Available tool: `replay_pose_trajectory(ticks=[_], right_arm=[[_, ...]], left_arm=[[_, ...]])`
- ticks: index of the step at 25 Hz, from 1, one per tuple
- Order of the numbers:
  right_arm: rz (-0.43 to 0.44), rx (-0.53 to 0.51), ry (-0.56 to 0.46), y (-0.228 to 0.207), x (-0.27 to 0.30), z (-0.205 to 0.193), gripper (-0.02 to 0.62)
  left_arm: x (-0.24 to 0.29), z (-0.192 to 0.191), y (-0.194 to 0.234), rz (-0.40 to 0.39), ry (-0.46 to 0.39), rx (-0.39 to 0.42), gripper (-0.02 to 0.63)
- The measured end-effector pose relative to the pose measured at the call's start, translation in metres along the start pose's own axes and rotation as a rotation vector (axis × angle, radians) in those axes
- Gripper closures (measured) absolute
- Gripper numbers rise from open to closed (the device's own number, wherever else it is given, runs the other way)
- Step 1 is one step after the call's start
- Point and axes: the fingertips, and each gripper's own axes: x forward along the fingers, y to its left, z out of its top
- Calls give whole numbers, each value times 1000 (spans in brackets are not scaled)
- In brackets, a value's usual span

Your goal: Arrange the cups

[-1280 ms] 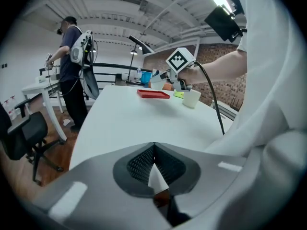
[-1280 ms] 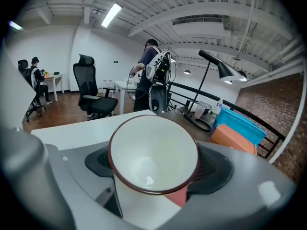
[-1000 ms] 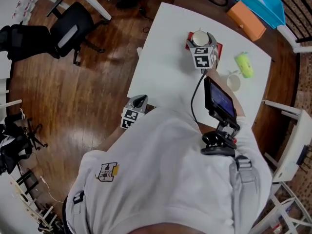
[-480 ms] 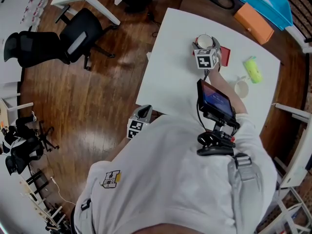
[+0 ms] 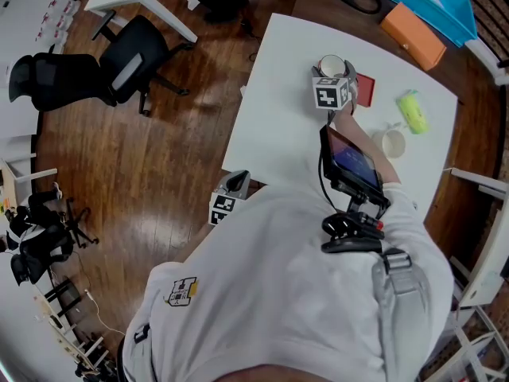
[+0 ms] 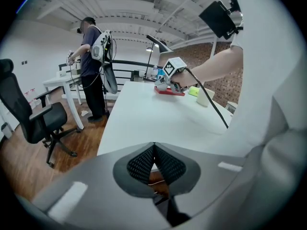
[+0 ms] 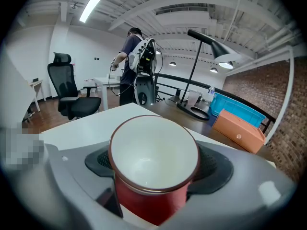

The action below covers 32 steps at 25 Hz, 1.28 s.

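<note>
White table [image 5: 278, 110]; right gripper [image 7: 154, 162] pinches red cup [image 7: 151, 198] between its jaws, left gripper [image 6: 153, 163] pressed together

no readable text, square markers on right hand-held gripper [image 5: 334, 72], shirt emblem [image 5: 180, 291] illegible

Evenly bright, fisheye-warped edges, dark corners

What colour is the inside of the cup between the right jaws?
White; the cup shows best in the right gripper view.
</note>
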Motion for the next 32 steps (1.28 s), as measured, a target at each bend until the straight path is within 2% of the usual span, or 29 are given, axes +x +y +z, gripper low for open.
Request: replay_pose_trajectory(ticks=[13,20,23,27,32], right_arm=[[-9,36,6,3,-1,-2,169],[16,73,-49,-9,-29,4,118],[37,54,-9,-8,-42,-19,104],[83,-39,91,12,-50,-65,97],[127,-60,115,42,-74,-98,106]], left_arm=[[-5,0,6,18,-25,3,606],[0,3,-1,-8,-28,21,606],[3,3,-2,-27,-28,34,606],[4,3,3,-35,-30,41,606],[11,8,-1,-57,-30,53,606]])
